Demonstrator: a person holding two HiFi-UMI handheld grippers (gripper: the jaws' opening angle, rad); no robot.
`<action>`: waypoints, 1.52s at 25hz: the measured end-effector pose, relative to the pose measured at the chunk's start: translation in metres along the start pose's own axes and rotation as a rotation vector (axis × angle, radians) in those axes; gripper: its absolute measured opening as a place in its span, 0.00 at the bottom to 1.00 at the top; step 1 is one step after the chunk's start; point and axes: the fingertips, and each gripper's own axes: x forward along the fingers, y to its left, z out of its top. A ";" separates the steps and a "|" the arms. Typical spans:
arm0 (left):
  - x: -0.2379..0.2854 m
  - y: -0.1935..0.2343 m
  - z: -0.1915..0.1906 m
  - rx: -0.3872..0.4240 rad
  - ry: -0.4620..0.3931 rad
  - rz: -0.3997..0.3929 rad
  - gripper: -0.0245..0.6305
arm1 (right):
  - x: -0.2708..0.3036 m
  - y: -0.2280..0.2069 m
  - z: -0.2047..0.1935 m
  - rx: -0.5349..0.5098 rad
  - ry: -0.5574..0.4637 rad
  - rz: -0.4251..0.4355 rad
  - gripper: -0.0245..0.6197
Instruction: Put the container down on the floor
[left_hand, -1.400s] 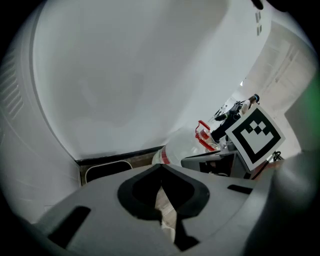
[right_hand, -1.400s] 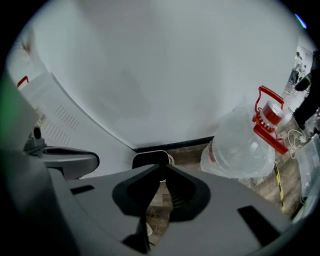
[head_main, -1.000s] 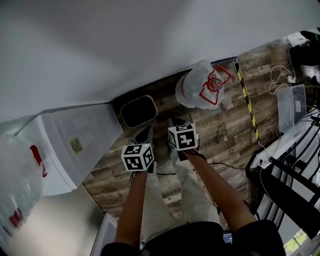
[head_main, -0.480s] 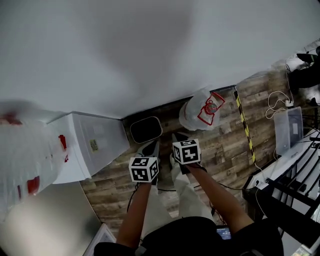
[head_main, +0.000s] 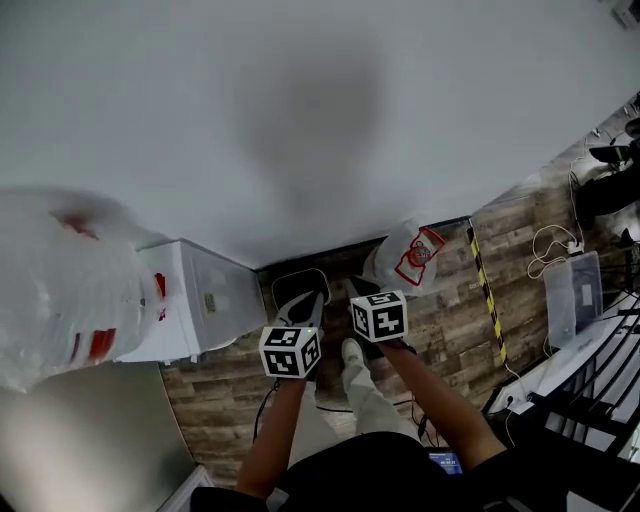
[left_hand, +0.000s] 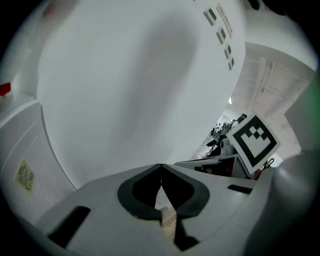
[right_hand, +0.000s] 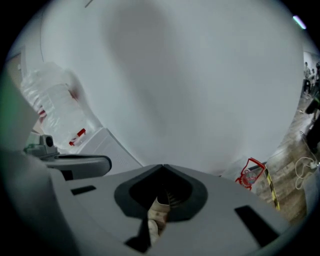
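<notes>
Wood-plank floor (head_main: 450, 300) already carries the dark container (head_main: 288, 285) just beyond left gripper (left_hand: 160, 166) and right gripper (right_hand: 162, 166), both closed on nothing (task apparently done).

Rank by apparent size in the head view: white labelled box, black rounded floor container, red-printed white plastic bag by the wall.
1. white labelled box
2. red-printed white plastic bag
3. black rounded container, partly covered, so the bag's lead is unsure
</notes>
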 end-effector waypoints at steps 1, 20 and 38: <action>-0.004 -0.003 0.009 0.003 -0.019 -0.001 0.06 | -0.006 0.004 0.006 -0.009 -0.012 0.010 0.09; -0.071 -0.050 0.145 0.178 -0.246 0.043 0.06 | -0.088 0.068 0.145 -0.189 -0.248 0.132 0.09; -0.111 -0.092 0.200 0.276 -0.383 0.090 0.06 | -0.158 0.094 0.198 -0.219 -0.406 0.234 0.09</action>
